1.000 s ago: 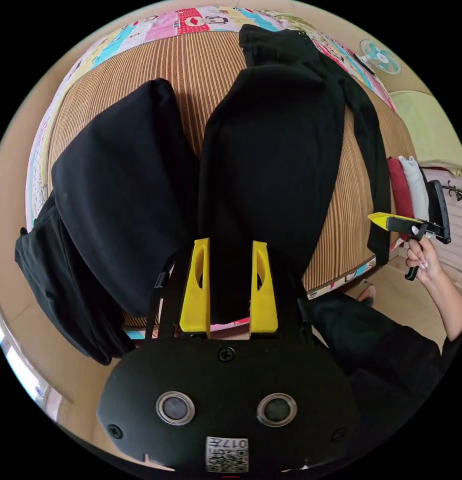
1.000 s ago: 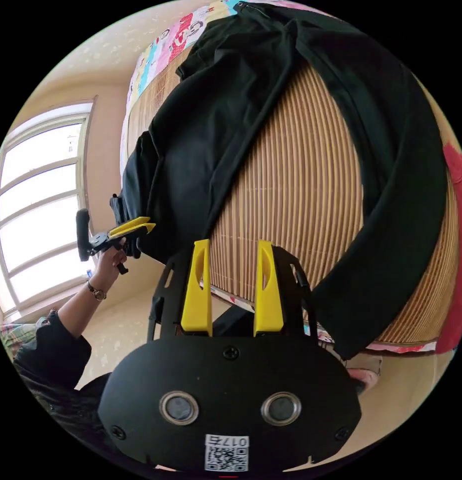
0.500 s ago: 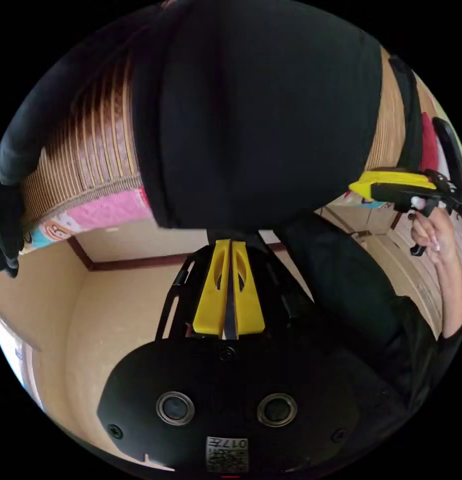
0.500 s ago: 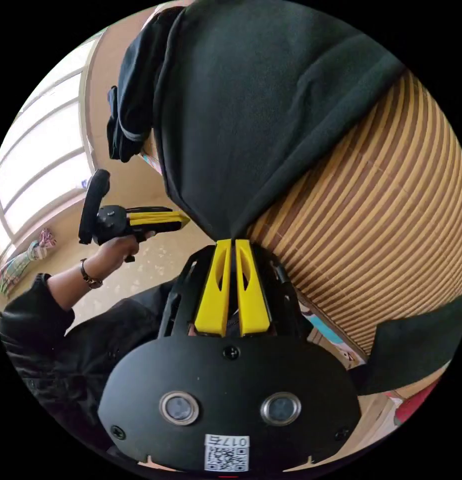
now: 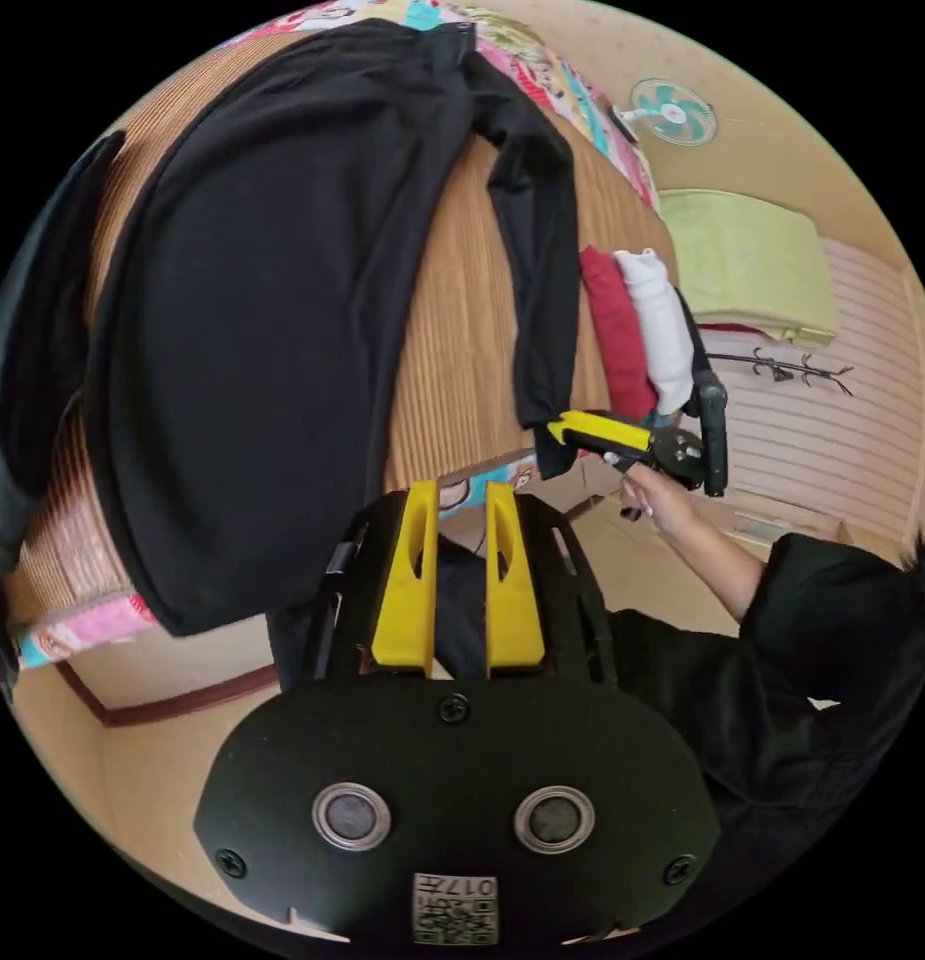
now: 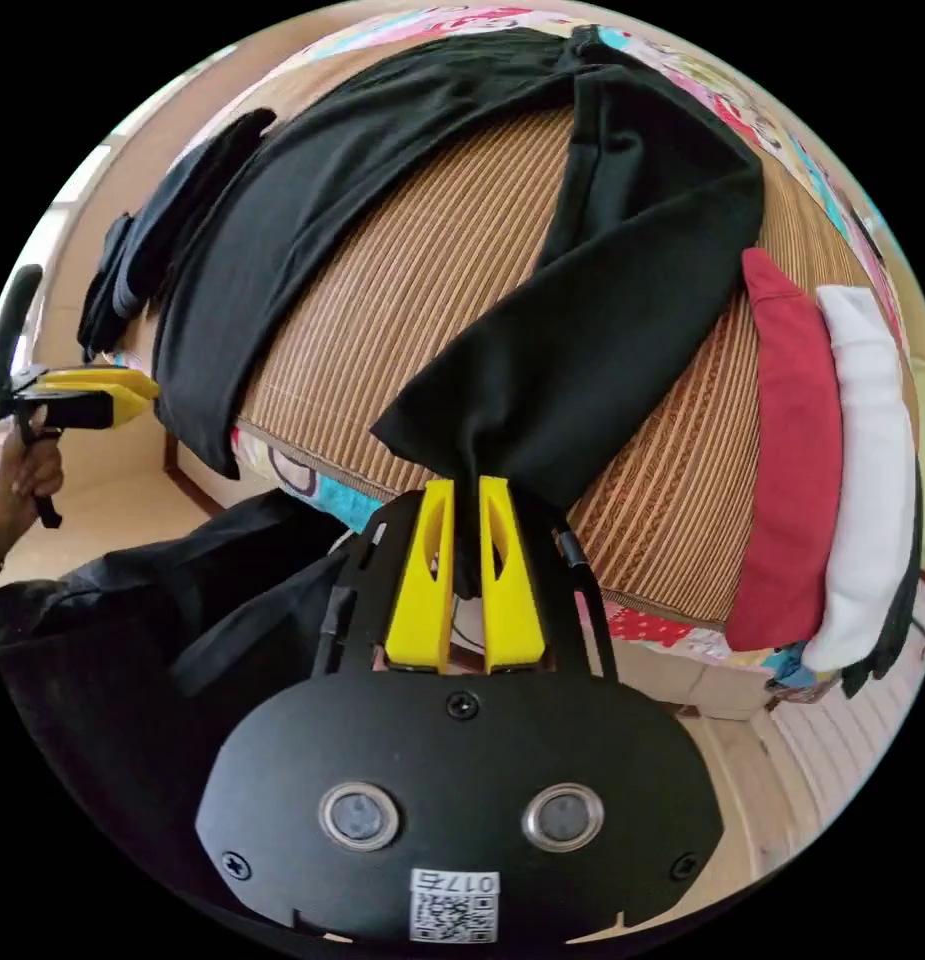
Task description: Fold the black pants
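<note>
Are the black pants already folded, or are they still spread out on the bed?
Spread, not folded: the black pants lie with both legs apart on the striped mat; the right gripper pinches one leg's hem.

the black pants (image 6: 622,300) hem is hidden between the right gripper (image 6: 466,500) fingers.

bed: striped mat (image 6: 452,250) | floor: beige (image 5: 152,790) | wall fan (image 5: 672,110) | coat rack (image 5: 782,365)

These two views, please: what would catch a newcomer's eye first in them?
Black pants sprawl across a striped bamboo mat on the bed, legs splayed apart. The right tongs pinch one leg's hem at the mat's edge; the left tongs gape off the other. Beside the pants lie folded red and white clothes.
</note>
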